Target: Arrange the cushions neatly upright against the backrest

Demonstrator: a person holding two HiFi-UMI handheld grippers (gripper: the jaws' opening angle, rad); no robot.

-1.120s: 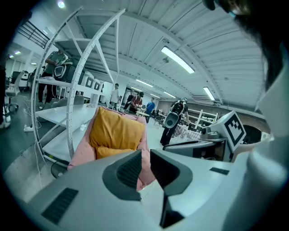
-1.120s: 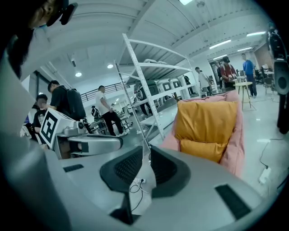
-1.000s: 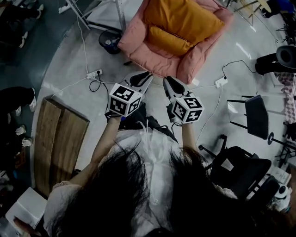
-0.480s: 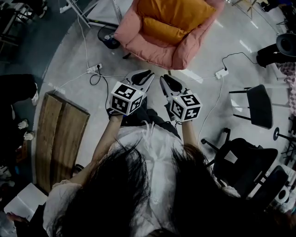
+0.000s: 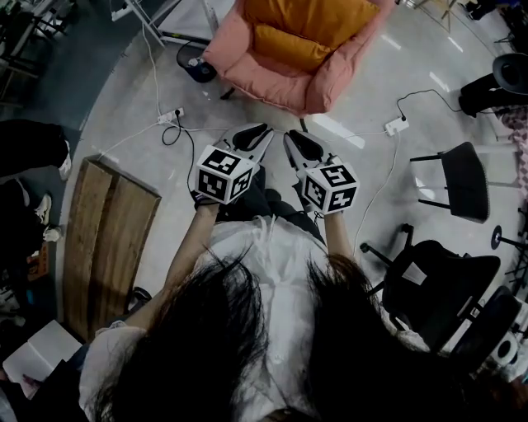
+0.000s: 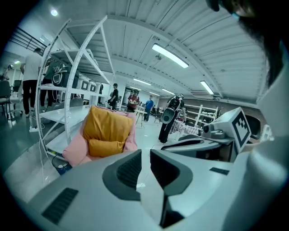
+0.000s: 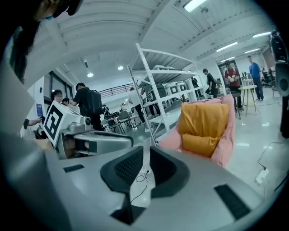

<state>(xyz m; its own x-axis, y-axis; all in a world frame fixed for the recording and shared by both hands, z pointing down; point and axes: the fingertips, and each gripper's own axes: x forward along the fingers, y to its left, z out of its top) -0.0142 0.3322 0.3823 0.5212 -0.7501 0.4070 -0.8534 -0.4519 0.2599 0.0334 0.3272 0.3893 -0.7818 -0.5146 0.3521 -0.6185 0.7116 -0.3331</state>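
A pink armchair [image 5: 247, 58] stands on the floor ahead of me. A large orange cushion [image 5: 330, 16] leans upright against its backrest, and a smaller orange cushion [image 5: 289, 47] lies in front of it on the seat. The same large cushion [image 6: 108, 124] and small cushion [image 6: 106, 147] show in the left gripper view, and likewise the large cushion [image 7: 203, 119] and small cushion [image 7: 201, 144] in the right gripper view. My left gripper [image 5: 254, 133] and right gripper [image 5: 299, 142] hang side by side, well short of the chair. The left gripper [image 6: 145, 169] is shut and empty. The right gripper [image 7: 145, 167] is closing its last sliver, with nothing between the jaws.
Power strips [image 5: 169, 115] [image 5: 394, 126] and cables lie on the floor between me and the chair. A wooden board [image 5: 103, 231] lies left, black chairs [image 5: 462, 181] [image 5: 433, 284] stand right. A dark bin [image 5: 196, 62] and a white rack [image 6: 76, 90] flank the armchair. People stand far behind.
The armchair has slid toward the top of the head view. Both grippers stay side by side in front of the person, shifted only slightly.
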